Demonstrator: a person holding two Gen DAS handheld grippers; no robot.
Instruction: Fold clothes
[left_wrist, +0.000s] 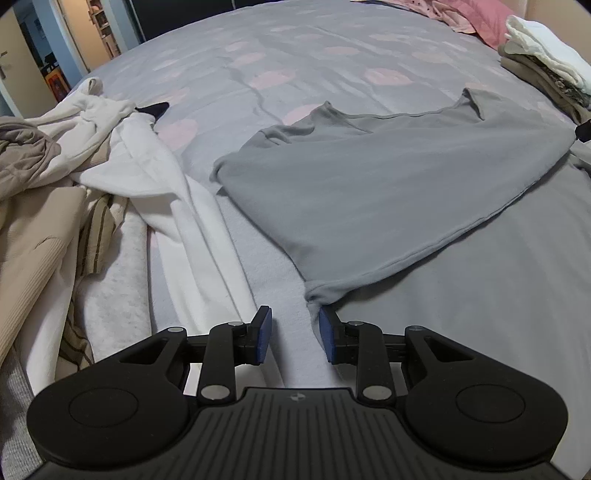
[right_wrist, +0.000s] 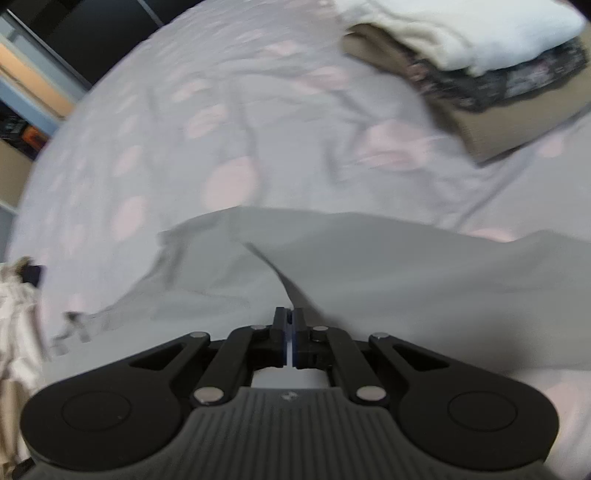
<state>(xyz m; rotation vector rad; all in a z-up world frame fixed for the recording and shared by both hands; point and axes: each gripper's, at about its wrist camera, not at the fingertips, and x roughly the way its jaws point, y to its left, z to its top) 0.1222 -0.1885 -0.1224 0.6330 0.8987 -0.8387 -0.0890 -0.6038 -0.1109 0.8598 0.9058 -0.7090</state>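
On the bed (left_wrist: 314, 44), right hand-held gripper (right_wrist: 289, 317) pinches grey shirt (right_wrist: 369, 266)

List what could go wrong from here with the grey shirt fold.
1. The left hand-held gripper stands open, with only its right pad beside the grey shirt corner; that corner could stay behind and skew the fold.
2. The right hand-held gripper is shut on a thin ridge of the shirt; such a small pinch may slip.
3. The white garment lies close beside the shirt and could get caught up.
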